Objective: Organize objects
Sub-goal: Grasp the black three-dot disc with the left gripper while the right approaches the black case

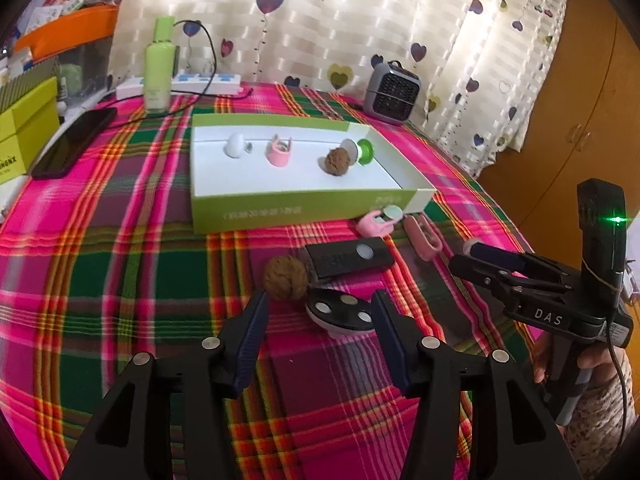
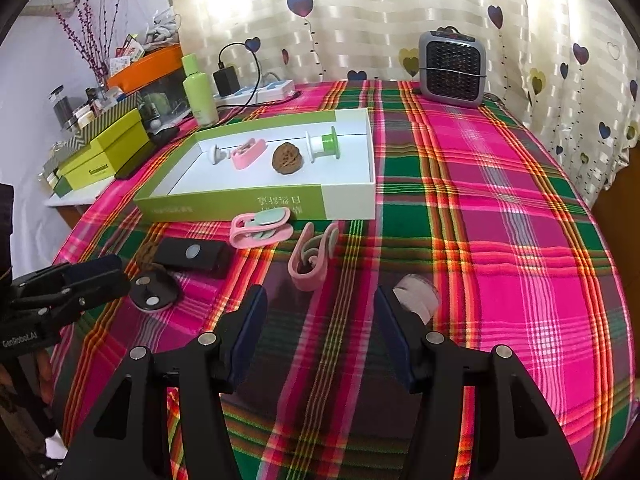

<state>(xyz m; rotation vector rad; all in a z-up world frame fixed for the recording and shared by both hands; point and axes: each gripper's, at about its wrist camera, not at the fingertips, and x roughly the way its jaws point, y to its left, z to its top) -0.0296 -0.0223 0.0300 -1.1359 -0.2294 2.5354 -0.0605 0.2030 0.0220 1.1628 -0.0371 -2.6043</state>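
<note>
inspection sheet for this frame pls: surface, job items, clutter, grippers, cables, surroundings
Surface: plaid tablecloth, flat.
Job's things: green-and-white tray holds white knob, pink clip, walnut, green spool. On the cloth: second walnut, round magnet disc, black bar, two pink clips, clear spool.
Clutter: green bottle, phone, grey heater.
Grippers: left gripper open; right gripper open, empty.
Cables: black charger lead at power strip.
Surroundings: heart curtain, stacked boxes.

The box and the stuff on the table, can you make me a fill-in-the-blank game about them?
1. The walnut in the box lies between a pink clip and a green ____.
2. The other walnut lies on the ____, outside the box.
3. Nothing is between the right tongs; they are ____.
4. The heater stands in front of the ____.

Missing words: spool; tablecloth; open; curtain
</note>
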